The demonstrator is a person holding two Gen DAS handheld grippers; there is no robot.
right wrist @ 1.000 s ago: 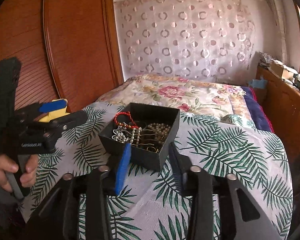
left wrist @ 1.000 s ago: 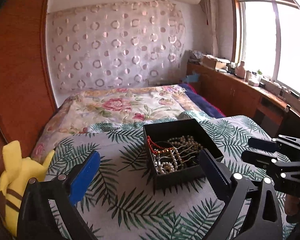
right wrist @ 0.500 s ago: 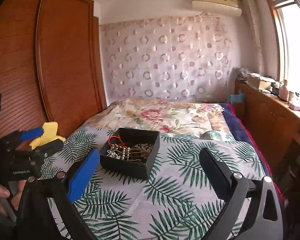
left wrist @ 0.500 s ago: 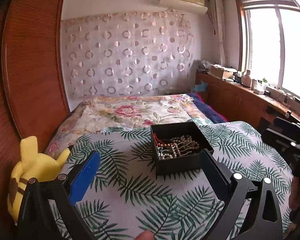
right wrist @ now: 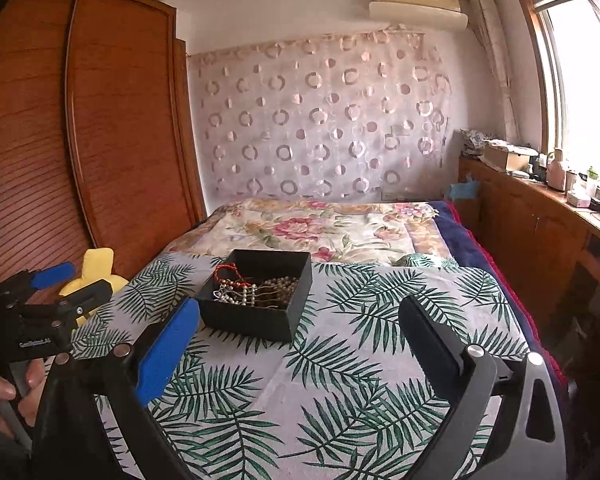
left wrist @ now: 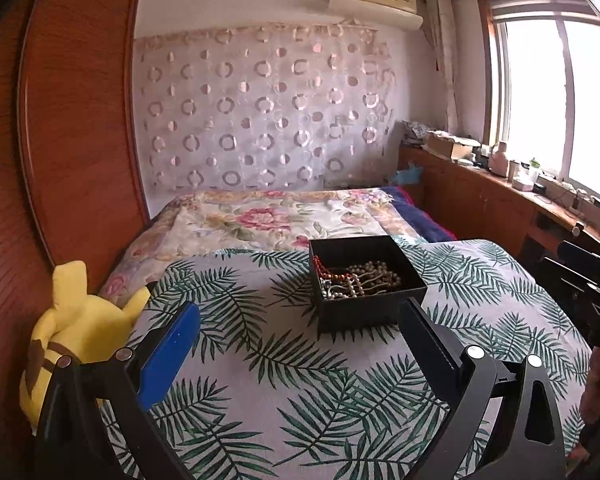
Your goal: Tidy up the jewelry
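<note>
A black open box (left wrist: 366, 304) sits on the leaf-print cloth (left wrist: 284, 360) and holds pearl strands (left wrist: 370, 278) and a red bead string (left wrist: 320, 268). The box also shows in the right wrist view (right wrist: 256, 312), with the jewelry (right wrist: 256, 288) inside. My left gripper (left wrist: 298, 320) is open and empty, held back from the box's near side. My right gripper (right wrist: 298, 320) is open and empty, just right of the box's near corner. The left gripper also shows at the left edge of the right wrist view (right wrist: 60, 280), held in a hand.
A yellow plush toy (left wrist: 72, 332) lies at the cloth's left edge by the wooden wardrobe (left wrist: 40, 160). A floral quilt (left wrist: 268, 220) covers the bed behind. A wooden sideboard (left wrist: 500, 200) with small items runs under the window on the right.
Both grippers have pulled back and up from the box. The right gripper's jaws have opened wide from a narrow gap. The box and jewelry have not moved.
</note>
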